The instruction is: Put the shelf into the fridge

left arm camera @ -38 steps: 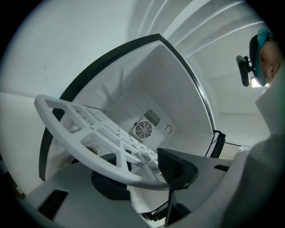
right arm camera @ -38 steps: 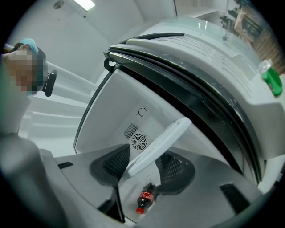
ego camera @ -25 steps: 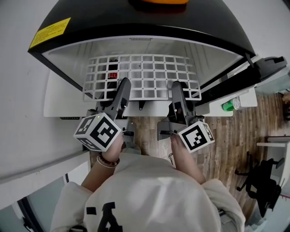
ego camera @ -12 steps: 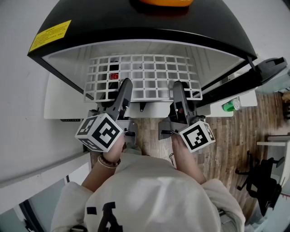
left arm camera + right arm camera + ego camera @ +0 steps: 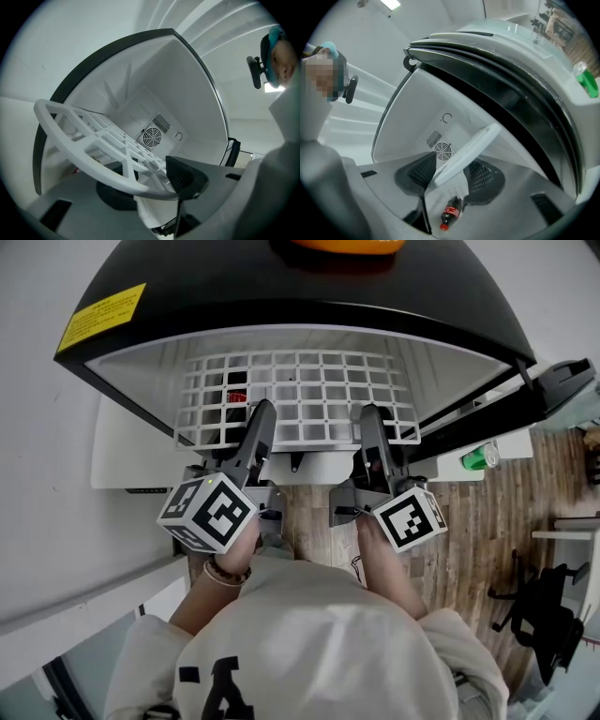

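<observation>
- Since a second ago, the shelf [image 5: 300,395] and both grippers have edged slightly deeper into the open fridge [image 5: 281,296]. In the head view, the left gripper [image 5: 260,418] and right gripper [image 5: 372,423] hold its near edge.
- Left gripper view: the jaws are clamped on the shelf rim, with the fan [image 5: 152,137] visible behind.
- Right gripper view: the jaws pinch the shelf edge. A bottle [image 5: 451,212] lies beneath it.

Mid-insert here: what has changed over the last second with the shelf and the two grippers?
The shelf and both grippers, left gripper and right gripper, have crept slightly deeper into the fridge; the move is small. Nothing was taken or released: both sets of jaws stay clamped on the shelf's front edge. The cola bottle inside has not moved.
</observation>
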The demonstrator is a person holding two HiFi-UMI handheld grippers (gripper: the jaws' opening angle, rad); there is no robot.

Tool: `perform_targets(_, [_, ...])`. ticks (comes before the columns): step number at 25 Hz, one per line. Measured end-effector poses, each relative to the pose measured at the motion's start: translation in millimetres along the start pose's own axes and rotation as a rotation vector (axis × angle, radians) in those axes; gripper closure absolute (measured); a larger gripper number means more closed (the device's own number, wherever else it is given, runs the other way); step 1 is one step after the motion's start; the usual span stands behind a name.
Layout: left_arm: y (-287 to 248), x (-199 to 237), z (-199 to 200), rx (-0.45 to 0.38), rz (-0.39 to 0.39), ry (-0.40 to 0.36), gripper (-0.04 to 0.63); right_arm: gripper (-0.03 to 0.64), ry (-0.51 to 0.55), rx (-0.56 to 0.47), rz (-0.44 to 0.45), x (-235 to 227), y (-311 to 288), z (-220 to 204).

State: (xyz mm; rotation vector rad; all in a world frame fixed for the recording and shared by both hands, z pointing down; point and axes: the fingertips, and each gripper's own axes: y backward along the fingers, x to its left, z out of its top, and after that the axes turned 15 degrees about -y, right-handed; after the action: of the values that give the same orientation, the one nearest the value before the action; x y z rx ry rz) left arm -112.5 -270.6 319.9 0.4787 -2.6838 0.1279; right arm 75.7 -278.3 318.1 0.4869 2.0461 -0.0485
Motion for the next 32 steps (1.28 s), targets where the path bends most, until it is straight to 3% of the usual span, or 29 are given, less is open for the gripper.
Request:
perform_targets(14, [-7,3,2,-0.008,-0.008,-0.003,0.419,0.424,-0.001,-0.012,-0.030,-6,-6,1])
perform_targets(25, [-12,5,3,-0.011,-0.031,-0.018,0.414,0.423,0.011,-0.044,0.029,0,-15,2])
perform_targets(32, [-11,5,2,-0.033,-0.019,-0.027,0.410,0.423,0.011,-0.034,-0.001,-7,-12,3])
